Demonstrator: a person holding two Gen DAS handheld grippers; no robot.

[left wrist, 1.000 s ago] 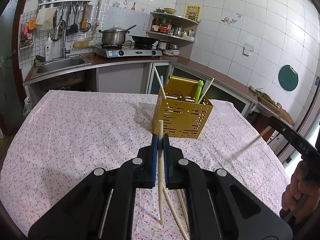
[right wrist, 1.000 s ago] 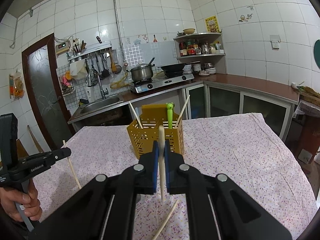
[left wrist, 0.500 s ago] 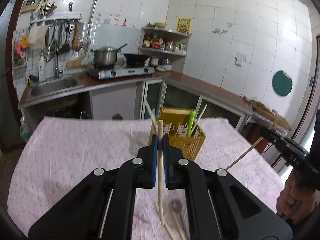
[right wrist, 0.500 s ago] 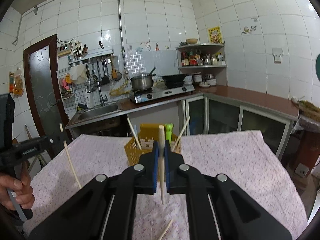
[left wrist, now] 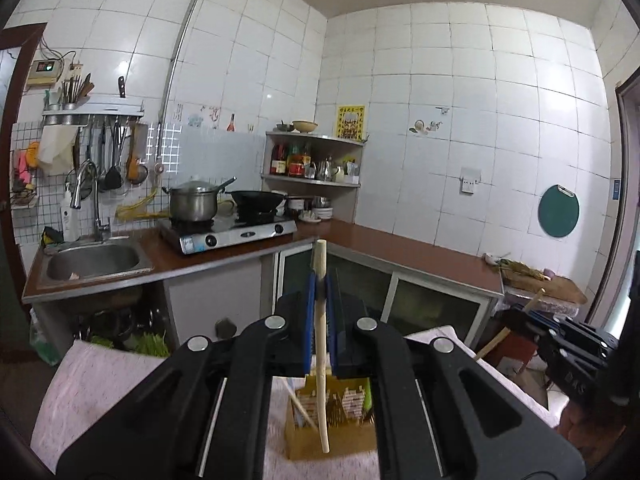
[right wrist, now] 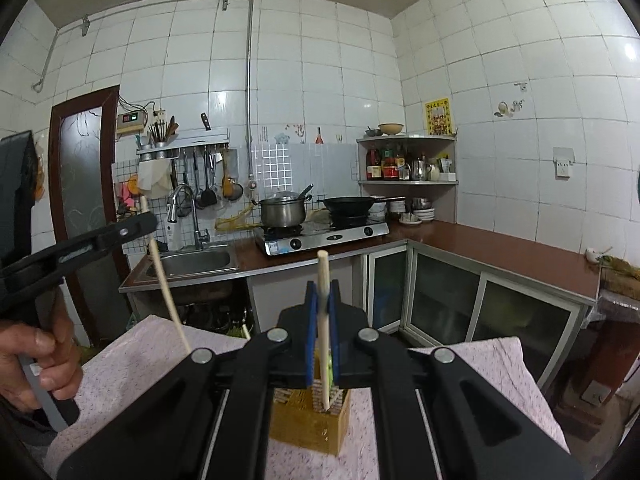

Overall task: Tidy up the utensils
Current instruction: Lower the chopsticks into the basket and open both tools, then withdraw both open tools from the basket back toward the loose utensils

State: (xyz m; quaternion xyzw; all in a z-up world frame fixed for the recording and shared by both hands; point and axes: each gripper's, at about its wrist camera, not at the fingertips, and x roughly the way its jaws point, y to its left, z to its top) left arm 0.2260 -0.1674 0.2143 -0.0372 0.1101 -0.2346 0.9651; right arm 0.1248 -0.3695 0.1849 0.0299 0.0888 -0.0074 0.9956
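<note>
Two chopsticks, one per gripper: left gripper (left wrist: 319, 304) clamped on a pale chopstick (left wrist: 320, 364), tip hanging before the yellow holder (left wrist: 332, 436) on the floral tablecloth (left wrist: 96, 384); right gripper (right wrist: 322, 312) clamped likewise on another chopstick (right wrist: 324, 320). Both raised, aimed level at the kitchen counter (right wrist: 500, 248). Writing unreadable.

My black left gripper (left wrist: 319, 292) with blue pads (left wrist: 308, 296) is gripping a pale cream chopstick (left wrist: 320, 344). My right gripper (right wrist: 322, 300), black with blue pads too, is pinching another pale chopstick (right wrist: 323, 320). Below, a mustard-yellow slotted holder (right wrist: 308, 420) is standing on a white cloth (right wrist: 132, 360) with a tiny pink flower print. A lime-green utensil (right wrist: 329, 368) is showing inside it. White tiles (left wrist: 440, 80) are covering the walls, above a reddish-brown counter (left wrist: 420, 252).
</note>
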